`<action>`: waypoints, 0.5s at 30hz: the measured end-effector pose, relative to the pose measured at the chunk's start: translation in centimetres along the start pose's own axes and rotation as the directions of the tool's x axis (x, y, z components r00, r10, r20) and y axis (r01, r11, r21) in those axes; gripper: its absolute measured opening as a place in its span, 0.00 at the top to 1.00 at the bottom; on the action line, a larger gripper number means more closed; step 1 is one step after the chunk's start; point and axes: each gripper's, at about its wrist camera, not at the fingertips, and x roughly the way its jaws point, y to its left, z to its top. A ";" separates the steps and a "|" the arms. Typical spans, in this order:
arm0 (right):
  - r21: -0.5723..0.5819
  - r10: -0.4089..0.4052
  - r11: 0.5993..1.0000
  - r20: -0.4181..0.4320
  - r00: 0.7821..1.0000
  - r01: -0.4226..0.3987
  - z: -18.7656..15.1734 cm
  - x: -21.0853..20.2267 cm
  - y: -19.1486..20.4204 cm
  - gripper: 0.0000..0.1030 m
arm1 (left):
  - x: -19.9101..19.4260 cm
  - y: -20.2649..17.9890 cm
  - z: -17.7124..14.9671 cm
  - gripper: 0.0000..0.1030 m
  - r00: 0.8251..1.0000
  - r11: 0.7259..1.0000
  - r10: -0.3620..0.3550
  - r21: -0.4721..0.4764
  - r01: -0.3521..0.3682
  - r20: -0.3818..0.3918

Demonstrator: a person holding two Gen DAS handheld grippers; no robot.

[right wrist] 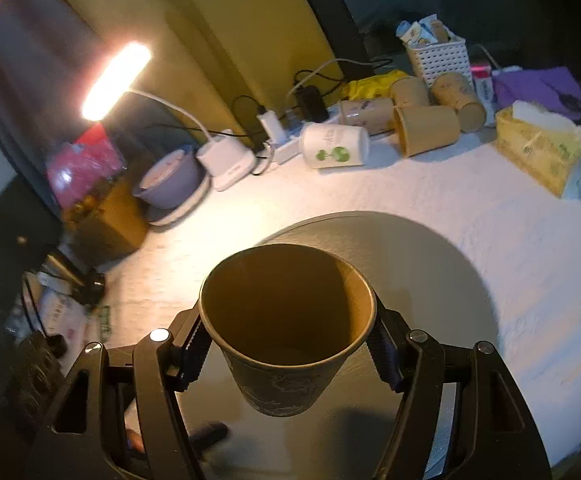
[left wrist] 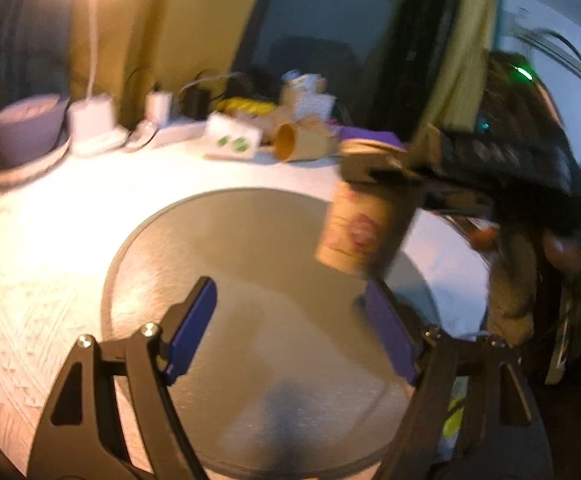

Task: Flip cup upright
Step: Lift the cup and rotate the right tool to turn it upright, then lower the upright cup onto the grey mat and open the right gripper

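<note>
- Above the round grey mat [right wrist: 430,264], the right hand-held gripper [right wrist: 290,344] clamps the paper cup [right wrist: 290,320], mouth up.
- Left hand-held gripper [left wrist: 290,320] gapes empty at the mat's 6 o'clock edge.
- Spare cups [right wrist: 426,130] crowd the desk [right wrist: 490,200] at 12 o'clock.

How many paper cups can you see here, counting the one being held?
6, though clutter may hide more. One brown cup is clamped upright in the right gripper. Lying at the back: a white cup, and brown cups at.
</note>
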 end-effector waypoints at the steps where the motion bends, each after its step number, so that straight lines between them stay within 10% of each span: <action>1: -0.012 -0.015 1.000 0.001 1.000 0.015 0.0 0.2 0.0 0.31 | 0.2 0.6 0.2 0.24 1.000 1.000 0.006 -0.019 -0.006 -0.004; 15: -0.211 -0.188 0.958 0.054 0.981 0.195 -0.8 3.5 0.9 0.31 | 1.8 4.6 2.1 0.24 0.993 0.987 0.104 -0.120 -0.109 -0.047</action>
